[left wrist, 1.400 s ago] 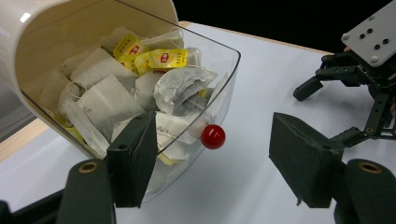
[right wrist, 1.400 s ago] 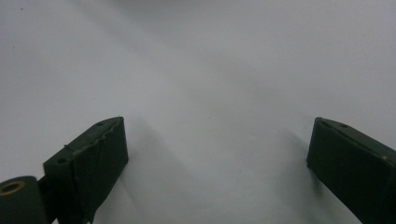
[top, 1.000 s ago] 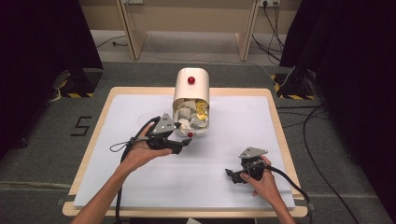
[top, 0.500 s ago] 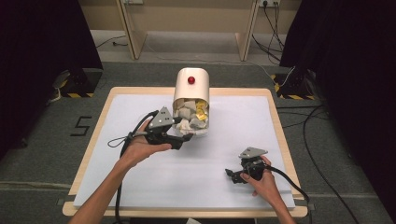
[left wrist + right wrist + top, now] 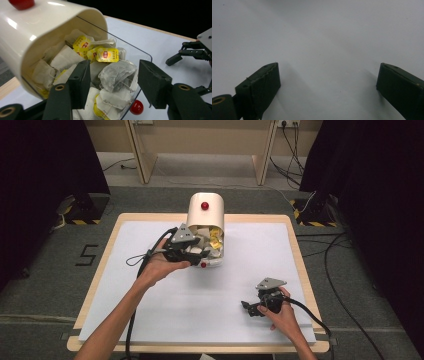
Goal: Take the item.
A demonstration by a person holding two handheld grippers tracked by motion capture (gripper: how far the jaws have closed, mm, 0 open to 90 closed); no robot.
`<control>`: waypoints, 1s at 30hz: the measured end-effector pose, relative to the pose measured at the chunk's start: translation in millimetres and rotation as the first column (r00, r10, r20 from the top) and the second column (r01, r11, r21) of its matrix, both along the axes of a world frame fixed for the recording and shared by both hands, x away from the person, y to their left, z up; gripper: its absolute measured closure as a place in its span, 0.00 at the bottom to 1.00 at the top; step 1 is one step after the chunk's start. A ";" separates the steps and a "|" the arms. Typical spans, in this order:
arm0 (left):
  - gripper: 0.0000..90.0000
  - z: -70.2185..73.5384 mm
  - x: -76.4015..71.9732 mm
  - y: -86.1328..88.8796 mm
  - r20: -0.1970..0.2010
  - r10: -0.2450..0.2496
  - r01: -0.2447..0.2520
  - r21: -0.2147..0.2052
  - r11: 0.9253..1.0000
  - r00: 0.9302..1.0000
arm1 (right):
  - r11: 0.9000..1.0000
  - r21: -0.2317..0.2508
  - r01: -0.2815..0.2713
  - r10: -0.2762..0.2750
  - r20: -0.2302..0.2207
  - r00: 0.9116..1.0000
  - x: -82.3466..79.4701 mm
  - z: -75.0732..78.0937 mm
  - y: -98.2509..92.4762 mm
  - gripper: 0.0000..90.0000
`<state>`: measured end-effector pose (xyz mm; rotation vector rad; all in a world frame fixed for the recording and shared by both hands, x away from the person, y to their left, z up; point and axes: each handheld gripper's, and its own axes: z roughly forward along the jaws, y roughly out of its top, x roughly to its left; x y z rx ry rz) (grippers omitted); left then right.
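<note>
The left gripper (image 5: 113,82), jaws half-closed and just closing around one tea bag (image 5: 116,73) in the container (image 5: 37,32), should be squeezing gently; the right gripper (image 5: 328,87) is resting wide.

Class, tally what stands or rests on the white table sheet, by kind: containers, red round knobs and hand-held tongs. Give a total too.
Cream rounded container of tea bags: 1
Red round knobs: 2
Black two-jaw tongs, left tongs and right tongs: 2
Total: 5
</note>
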<state>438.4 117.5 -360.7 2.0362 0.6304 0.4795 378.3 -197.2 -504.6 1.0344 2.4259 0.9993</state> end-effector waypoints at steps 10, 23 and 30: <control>0.54 -8.1 10.9 -12.9 -0.045 -0.028 0.031 0.053 0.998 0.999 | 1.000 0.000 0.000 0.000 0.000 1.000 0.0 0.0 0.0 0.06; 0.86 -16.1 17.1 -27.4 -0.047 -0.010 0.016 0.142 0.990 0.999 | 1.000 0.000 -0.001 0.001 0.000 1.000 0.0 -0.1 0.0 0.06; 0.94 -8.1 12.7 -22.6 0.002 -0.038 0.038 0.100 0.994 0.999 | 1.000 0.001 -0.001 0.001 0.000 1.000 0.0 0.0 0.0 0.06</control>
